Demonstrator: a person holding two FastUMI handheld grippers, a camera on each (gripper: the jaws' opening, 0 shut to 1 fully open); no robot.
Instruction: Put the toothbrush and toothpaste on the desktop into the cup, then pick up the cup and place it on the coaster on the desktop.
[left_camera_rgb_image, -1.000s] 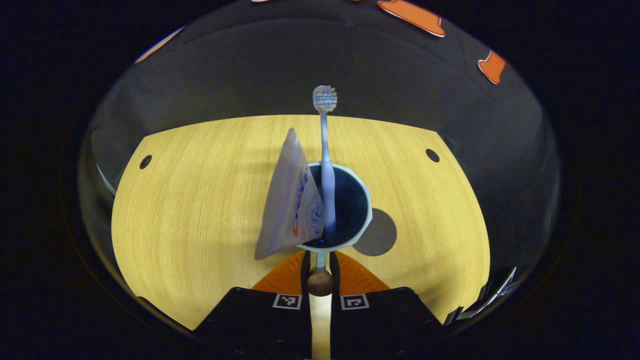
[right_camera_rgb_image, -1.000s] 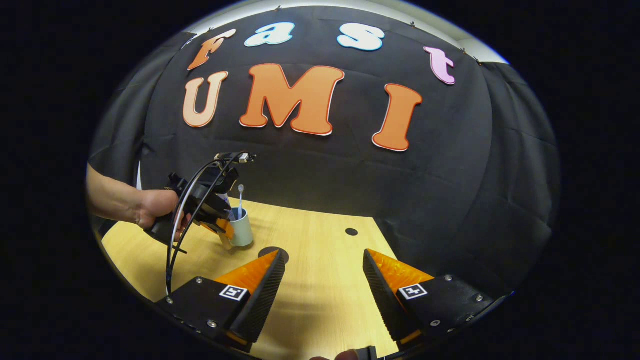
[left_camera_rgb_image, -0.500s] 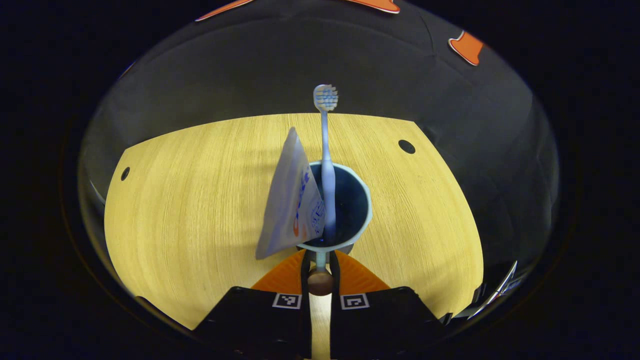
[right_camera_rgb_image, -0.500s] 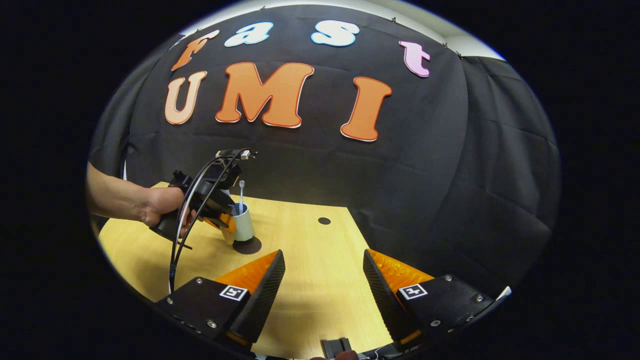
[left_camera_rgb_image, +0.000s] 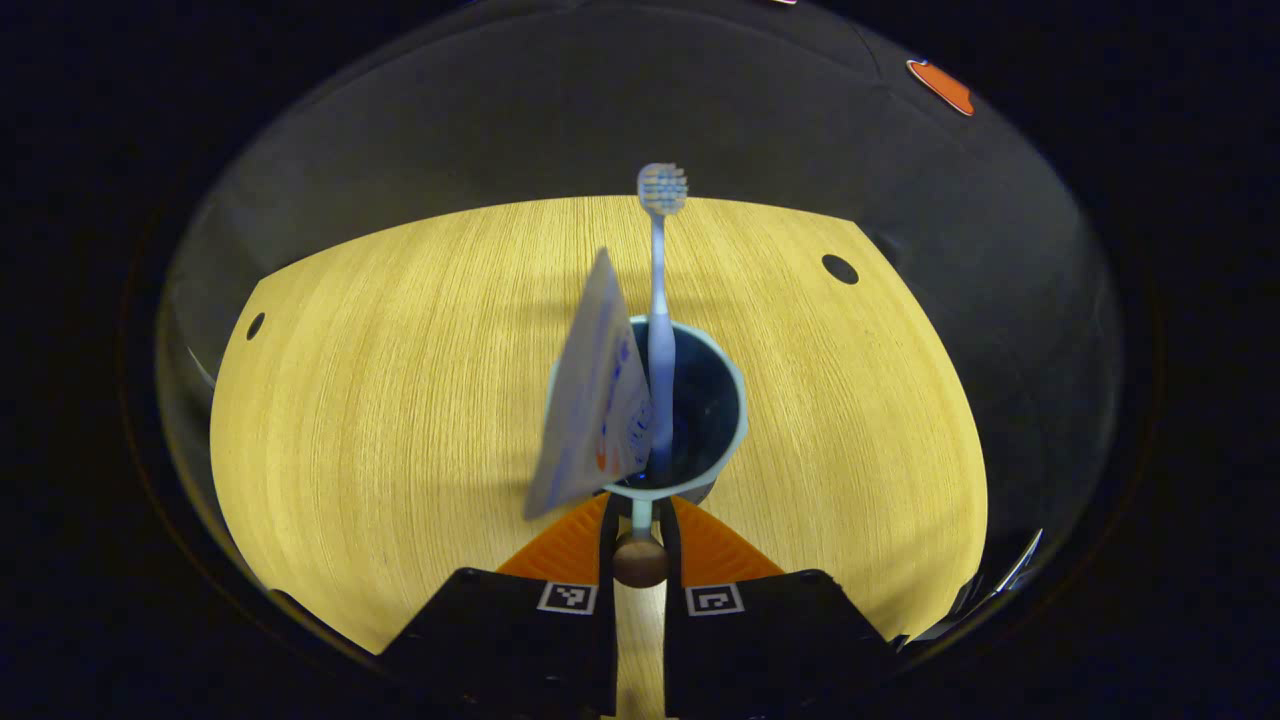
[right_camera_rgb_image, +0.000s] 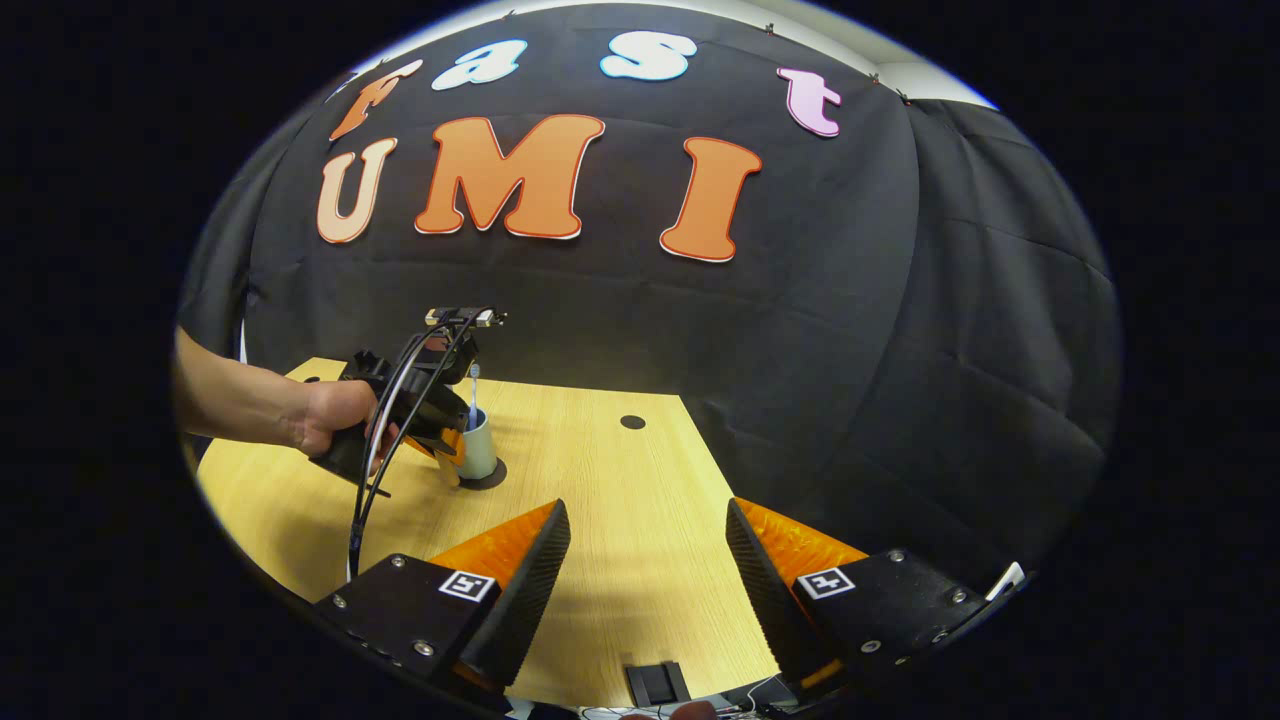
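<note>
Cup (left_camera_rgb_image: 735, 400) pale blue-green outside, dark blue inside. Toothbrush (left_camera_rgb_image: 659, 330) light blue, blue-white bristles. Toothpaste (left_camera_rgb_image: 592, 400) white with blue and orange print. Coaster (right_camera_rgb_image: 493, 478) dark grey. Desk (left_camera_rgb_image: 380, 380) yellow wood grain.

Left gripper (left_camera_rgb_image: 640, 520) clamped; right gripper (right_camera_rgb_image: 648, 545) agape

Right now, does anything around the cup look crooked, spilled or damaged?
Nothing is spilled or broken. The toothpaste leans out over the cup's rim, while the toothbrush stands nearly upright. The left gripper is shut on the cup's handle, cup over the coaster.
</note>
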